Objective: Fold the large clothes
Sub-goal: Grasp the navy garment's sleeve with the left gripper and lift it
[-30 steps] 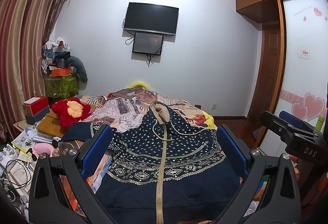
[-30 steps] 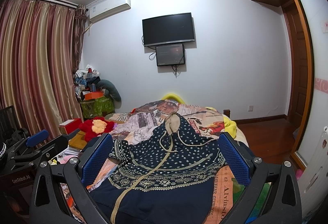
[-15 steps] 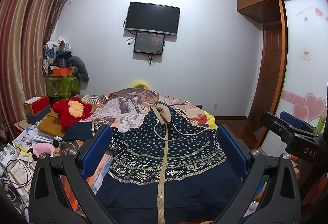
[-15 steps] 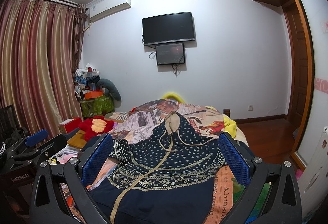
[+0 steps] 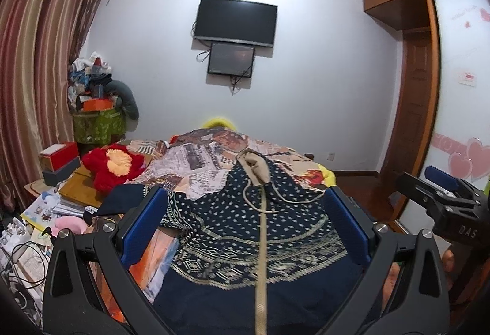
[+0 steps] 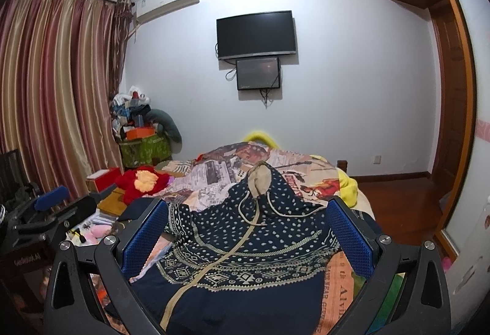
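Note:
A large navy hooded jacket [image 5: 245, 231] with white dots, a beige zip and a beige-lined hood lies spread front-up on the bed; it also shows in the right wrist view [image 6: 245, 243]. My left gripper [image 5: 245, 224] is open and empty, held above the jacket's lower half. My right gripper [image 6: 248, 227] is open and empty, also above the jacket. The right gripper shows at the right edge of the left wrist view [image 5: 441, 197]; the left gripper shows at the left edge of the right wrist view [image 6: 49, 212].
The bed has a printed patchwork cover [image 5: 196, 160]. A red plush toy [image 5: 113, 163], boxes and books crowd a low table [image 5: 76, 185] on the left. A cluttered pile [image 6: 137, 126] stands by the curtains. A wardrobe and door [image 5: 416, 108] are on the right.
Both views shifted only slightly; the jacket has not moved and both grippers stay open.

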